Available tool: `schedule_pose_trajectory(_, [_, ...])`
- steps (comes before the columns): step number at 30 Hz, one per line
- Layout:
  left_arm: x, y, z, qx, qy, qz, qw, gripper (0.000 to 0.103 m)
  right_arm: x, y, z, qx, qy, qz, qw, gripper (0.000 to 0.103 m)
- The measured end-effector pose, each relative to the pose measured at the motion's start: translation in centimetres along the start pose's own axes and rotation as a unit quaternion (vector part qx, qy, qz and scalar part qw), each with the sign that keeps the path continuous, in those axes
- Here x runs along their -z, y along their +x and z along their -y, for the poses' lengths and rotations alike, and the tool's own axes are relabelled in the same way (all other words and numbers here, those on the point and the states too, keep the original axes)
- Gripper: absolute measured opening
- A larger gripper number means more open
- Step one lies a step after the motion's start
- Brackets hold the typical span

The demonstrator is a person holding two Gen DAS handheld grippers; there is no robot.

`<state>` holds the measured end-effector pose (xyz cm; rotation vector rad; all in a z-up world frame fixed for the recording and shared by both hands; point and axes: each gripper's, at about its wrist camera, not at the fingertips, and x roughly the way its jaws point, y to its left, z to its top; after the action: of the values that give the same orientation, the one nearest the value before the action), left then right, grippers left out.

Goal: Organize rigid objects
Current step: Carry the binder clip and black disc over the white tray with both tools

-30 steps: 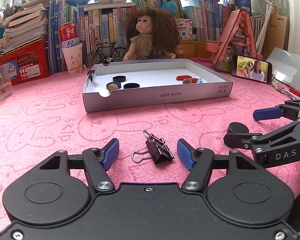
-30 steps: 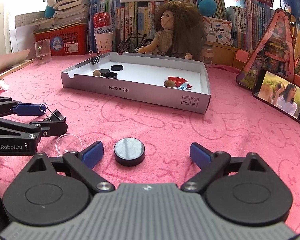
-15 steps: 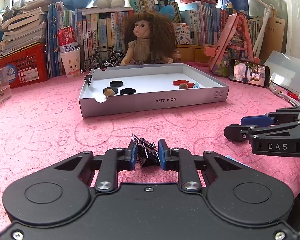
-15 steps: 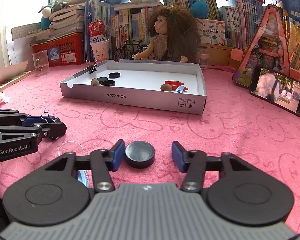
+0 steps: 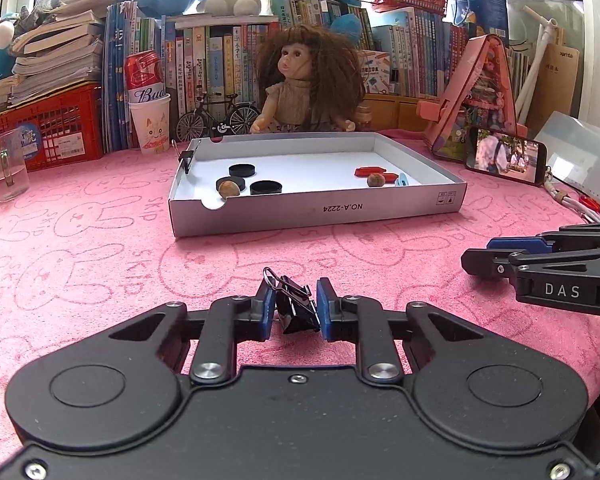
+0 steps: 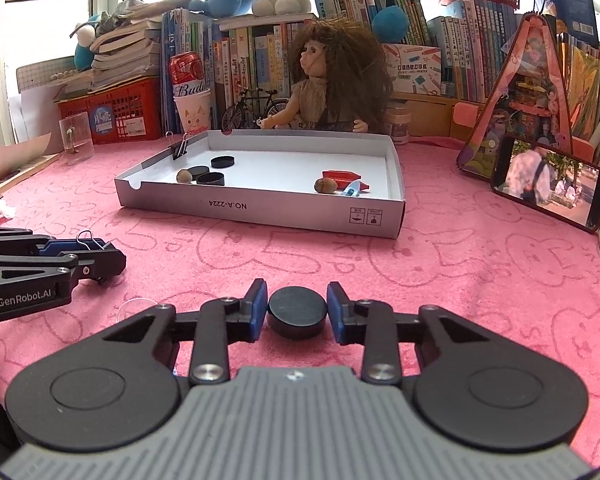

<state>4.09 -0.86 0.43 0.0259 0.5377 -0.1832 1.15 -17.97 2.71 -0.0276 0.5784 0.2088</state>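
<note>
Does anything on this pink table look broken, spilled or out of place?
Nothing looks broken or spilled. Two things lie loose on the pink cloth outside the white tray: a binder clip in the left tool, and a black disc that the right tool is closing around.

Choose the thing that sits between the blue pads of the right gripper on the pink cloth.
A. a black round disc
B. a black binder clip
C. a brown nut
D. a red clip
A. In the right wrist view the black round disc lies flat on the pink cloth between the pads of the right gripper, whose jaws are closing on it; the black binder clip is in the left gripper instead.
</note>
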Motion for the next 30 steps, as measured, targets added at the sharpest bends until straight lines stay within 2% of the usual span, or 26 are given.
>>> schedule_pose_trajectory(30, [-1.6, 0.2, -0.7, -0.006, -0.024, 0.019, 0.9995, 0.02, -1.0, 0.4, 0.9, 0.043, 0.036, 0.019, 0.998, 0.038])
